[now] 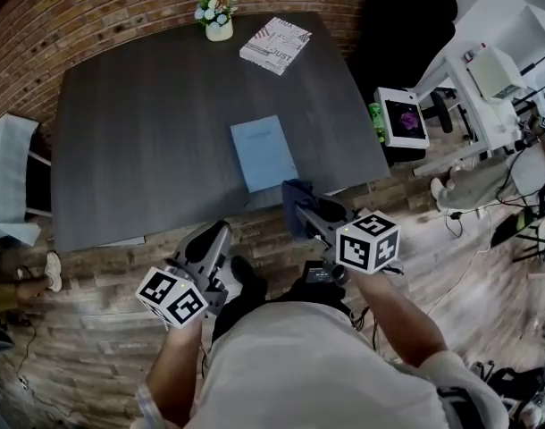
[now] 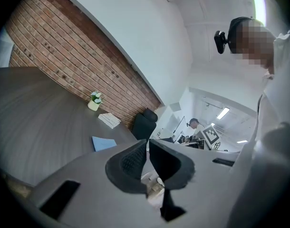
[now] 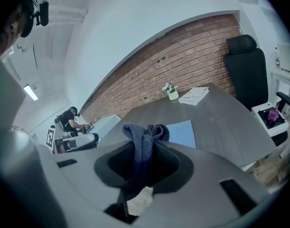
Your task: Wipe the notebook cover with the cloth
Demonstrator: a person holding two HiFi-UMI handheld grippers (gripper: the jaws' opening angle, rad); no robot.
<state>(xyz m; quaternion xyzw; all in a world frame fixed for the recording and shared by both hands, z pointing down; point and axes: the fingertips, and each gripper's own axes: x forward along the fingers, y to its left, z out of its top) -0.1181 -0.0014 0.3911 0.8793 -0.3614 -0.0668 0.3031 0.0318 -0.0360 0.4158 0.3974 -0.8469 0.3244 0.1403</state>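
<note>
Now, right gripper (image 3: 144, 146) clamped on dark cloth (image 3: 141, 129); left gripper (image 2: 148, 145) closed, empty.

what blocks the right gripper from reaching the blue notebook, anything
Probably yes, it can reach. The right gripper, shut on the dark cloth, hovers at the near edge of the table by the notebook, nothing lying between them.
</note>
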